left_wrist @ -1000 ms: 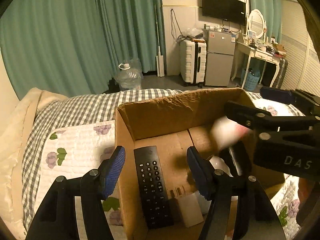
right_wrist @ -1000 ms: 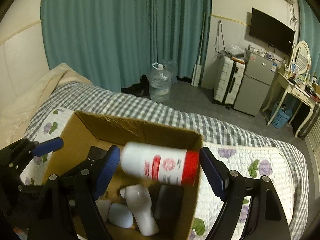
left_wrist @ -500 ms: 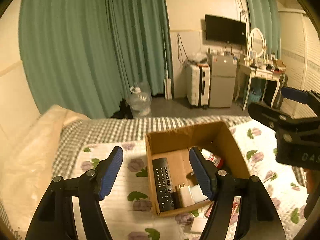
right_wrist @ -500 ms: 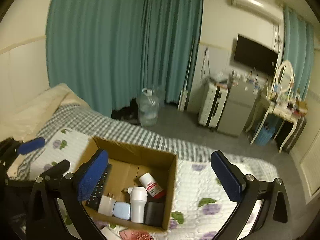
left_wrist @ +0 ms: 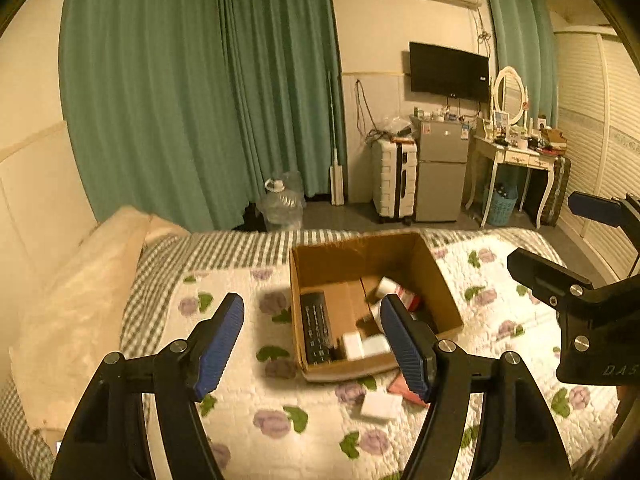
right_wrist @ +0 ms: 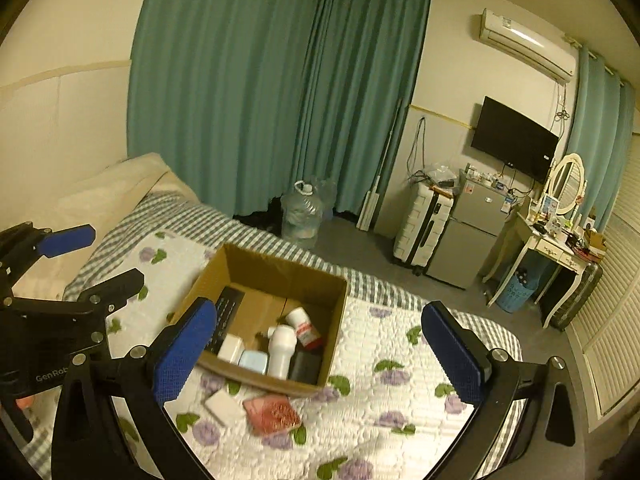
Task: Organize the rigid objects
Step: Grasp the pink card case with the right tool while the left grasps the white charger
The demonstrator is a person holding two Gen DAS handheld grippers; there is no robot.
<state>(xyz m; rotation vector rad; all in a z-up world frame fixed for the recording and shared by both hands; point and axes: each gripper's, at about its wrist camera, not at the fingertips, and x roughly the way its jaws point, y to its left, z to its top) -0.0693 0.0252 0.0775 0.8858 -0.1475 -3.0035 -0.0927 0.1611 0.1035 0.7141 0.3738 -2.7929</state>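
An open cardboard box [right_wrist: 336, 308] [left_wrist: 440, 280] sits on the quilted bed. In it lie a black remote [left_wrist: 316, 328] [right_wrist: 226, 312], a white bottle with a red cap [right_wrist: 305, 326] [left_wrist: 396, 292], a taller white bottle [right_wrist: 282, 350], a white charger [right_wrist: 231, 348], a pale blue case [right_wrist: 253, 361] and a black block [right_wrist: 306, 366]. A white block [right_wrist: 222, 406] [left_wrist: 380, 405] and a red case [right_wrist: 272, 414] [left_wrist: 404, 386] lie on the quilt in front of the box. My left gripper [left_wrist: 316, 344] and right gripper [right_wrist: 320, 356] are both open, empty, held high above the bed.
A cream pillow [left_wrist: 72, 300] lies at the bed's left. Beyond the bed stand a water jug [right_wrist: 302, 216], a white suitcase [right_wrist: 420, 224], a small fridge [right_wrist: 472, 236] and a dressing table [right_wrist: 548, 248]. Green curtains hang behind.
The right gripper let go of the red-capped bottle, which now lies in the box. Both grippers have pulled up and back, far above the box.
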